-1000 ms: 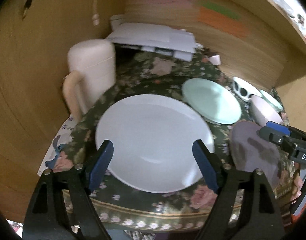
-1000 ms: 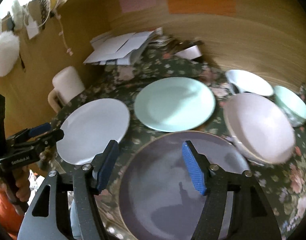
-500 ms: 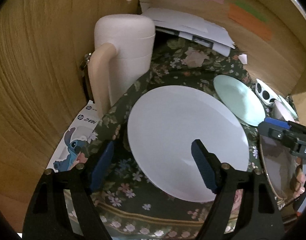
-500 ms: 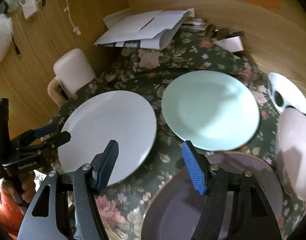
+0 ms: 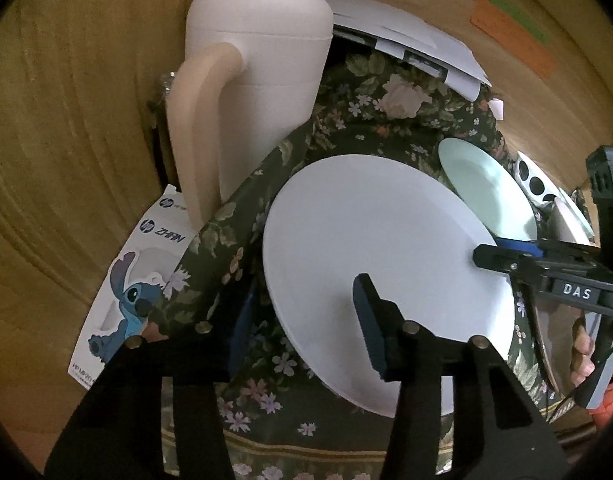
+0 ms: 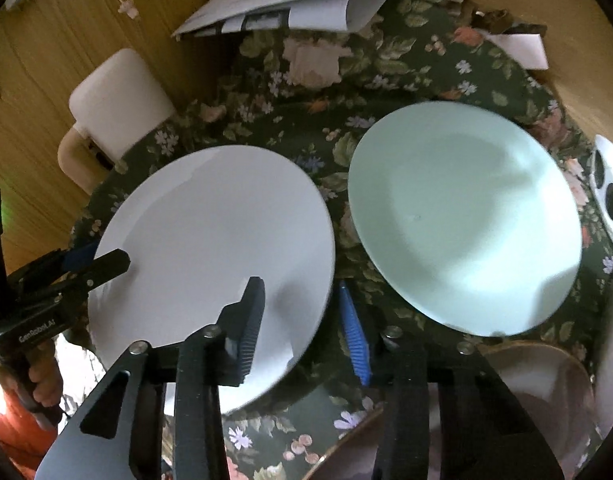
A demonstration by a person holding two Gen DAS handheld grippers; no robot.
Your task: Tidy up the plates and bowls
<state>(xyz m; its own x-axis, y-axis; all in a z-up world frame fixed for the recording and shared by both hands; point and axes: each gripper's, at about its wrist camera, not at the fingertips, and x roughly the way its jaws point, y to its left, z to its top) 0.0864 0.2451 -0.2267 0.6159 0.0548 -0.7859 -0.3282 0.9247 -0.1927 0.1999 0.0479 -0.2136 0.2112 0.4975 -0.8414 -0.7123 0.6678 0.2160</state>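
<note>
Both tools straddle the white plate [image 6: 210, 240]. The left tool [image 5: 302, 320] and right tool [image 6: 302, 320] each have one finger over it and one outside its rim. Their jaws have just been closing, not clamped yet. The plate lies on the floral tabletop [image 6: 306, 128], mint plate [image 6: 462, 216] just beside it.

A floral tablecloth [image 6: 334, 128] covers the table, bearing a white plate [image 6: 218, 240] beside a mint plate [image 6: 462, 216].

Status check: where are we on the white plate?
Left gripper and right gripper straddle opposite rims of white plate, jaws just been closing, not pinching yet. Plate lying on tablecloth. Green plate close beside, not touching.
</note>
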